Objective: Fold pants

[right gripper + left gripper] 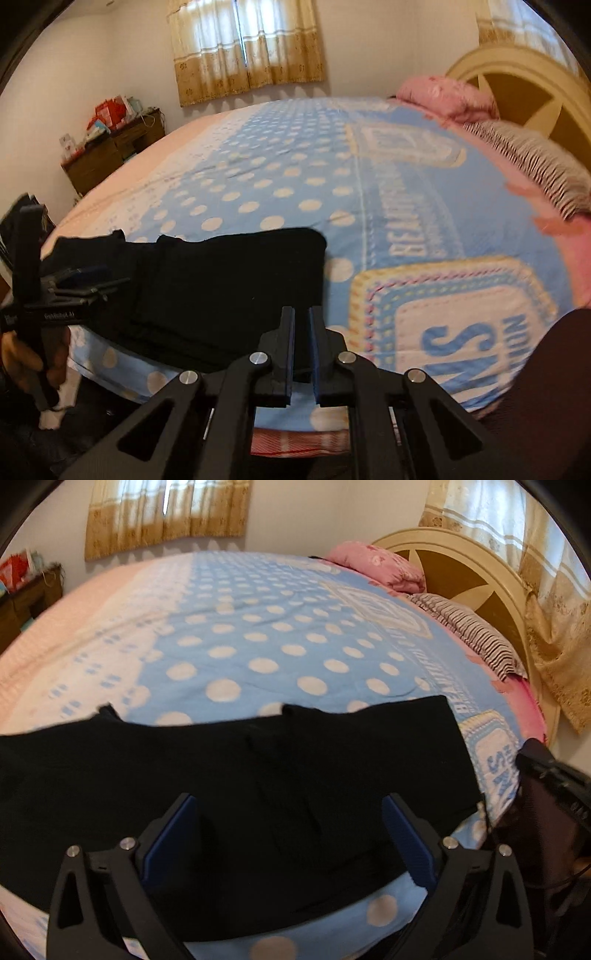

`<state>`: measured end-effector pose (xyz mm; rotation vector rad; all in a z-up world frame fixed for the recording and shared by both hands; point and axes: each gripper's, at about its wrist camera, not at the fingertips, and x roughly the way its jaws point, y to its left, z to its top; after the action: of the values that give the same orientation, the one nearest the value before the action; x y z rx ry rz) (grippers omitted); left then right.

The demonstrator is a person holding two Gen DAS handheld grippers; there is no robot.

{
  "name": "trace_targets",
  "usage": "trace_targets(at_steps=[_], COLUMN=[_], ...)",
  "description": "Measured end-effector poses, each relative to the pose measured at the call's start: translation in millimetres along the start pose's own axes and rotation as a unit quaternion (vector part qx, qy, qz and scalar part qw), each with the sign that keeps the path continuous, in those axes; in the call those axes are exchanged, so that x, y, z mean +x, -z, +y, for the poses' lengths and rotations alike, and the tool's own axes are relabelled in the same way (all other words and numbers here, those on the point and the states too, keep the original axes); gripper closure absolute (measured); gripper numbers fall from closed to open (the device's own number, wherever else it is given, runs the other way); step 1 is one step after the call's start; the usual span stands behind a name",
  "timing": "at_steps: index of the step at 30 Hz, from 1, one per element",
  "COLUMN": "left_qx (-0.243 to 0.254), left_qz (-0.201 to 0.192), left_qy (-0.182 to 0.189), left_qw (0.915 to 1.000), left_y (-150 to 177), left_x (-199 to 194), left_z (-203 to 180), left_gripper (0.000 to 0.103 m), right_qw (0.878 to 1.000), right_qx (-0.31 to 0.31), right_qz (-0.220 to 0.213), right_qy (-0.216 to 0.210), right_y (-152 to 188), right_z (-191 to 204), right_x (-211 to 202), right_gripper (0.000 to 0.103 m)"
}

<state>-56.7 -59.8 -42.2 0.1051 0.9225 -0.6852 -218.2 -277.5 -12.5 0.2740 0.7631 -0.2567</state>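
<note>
1. Count: one pair of pants (258, 794), black, lying folded on the near edge of one bed; two grippers; two pillows at the headboard; two curtained windows.
2. Far left in the right wrist view: one brown wooden dresser (110, 155) against the wall, red and white packets heaped on top.
3. Left gripper (288, 845): jaws spread wide, empty, hovering over the pants with black cloth showing between the blue ribbed pads (170, 842). From the right wrist view it sits at the left edge (88, 275), a hand (33, 362) wrapped round its handle.
4. Pants shape: a flat, roughly rectangular stack, matte knit, far edge notched in two places.
5. Right gripper (302, 354): jaws nearly together, only a slim gap, nothing between them; it sits off the pants' right end, above the bed edge.
6. Bedspread (280, 177): light blue with white polka dots, soft towelling look, a lettered patch at right, pink border.
7. Right: pink floral pillow (380, 566), striped pillow (476, 635), rounded cream headboard (465, 565) with brown panels.
</note>
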Motion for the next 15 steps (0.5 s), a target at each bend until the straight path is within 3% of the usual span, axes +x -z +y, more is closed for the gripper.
trace_targets(at_steps=[3, 6, 8, 10, 13, 15], left_qx=[-0.005, -0.013, -0.021, -0.028, -0.041, -0.065], left_qz=[0.02, 0.025, 0.024, 0.032, 0.027, 0.03], left_qy=[0.0, -0.002, 0.003, 0.015, 0.014, 0.033], left_qw=[0.9998, 0.9996, 0.9995, 0.999, 0.9987, 0.9969], left_y=[3, 7, 8, 9, 12, 13], left_x=[10, 13, 14, 17, 16, 16], left_z=[-5, -5, -3, -1, 4, 10], left_gripper=[0.004, 0.008, 0.022, 0.05, 0.067, 0.074], right_qw=[0.999, 1.0, 1.0, 1.0, 0.999, 0.999], right_qx=[0.028, 0.007, -0.016, -0.019, -0.014, -0.022], right_qz=[-0.006, -0.002, 0.013, 0.015, 0.014, 0.015], right_qy=[-0.03, -0.024, 0.001, 0.003, -0.028, -0.033], right_y=[0, 7, 10, 13, 14, 16], right_z=[-9, -4, 0, 0, 1, 5], right_x=[6, 11, 20, 23, 24, 26], right_gripper=[0.095, 0.095, 0.095, 0.094, 0.094, 0.094])
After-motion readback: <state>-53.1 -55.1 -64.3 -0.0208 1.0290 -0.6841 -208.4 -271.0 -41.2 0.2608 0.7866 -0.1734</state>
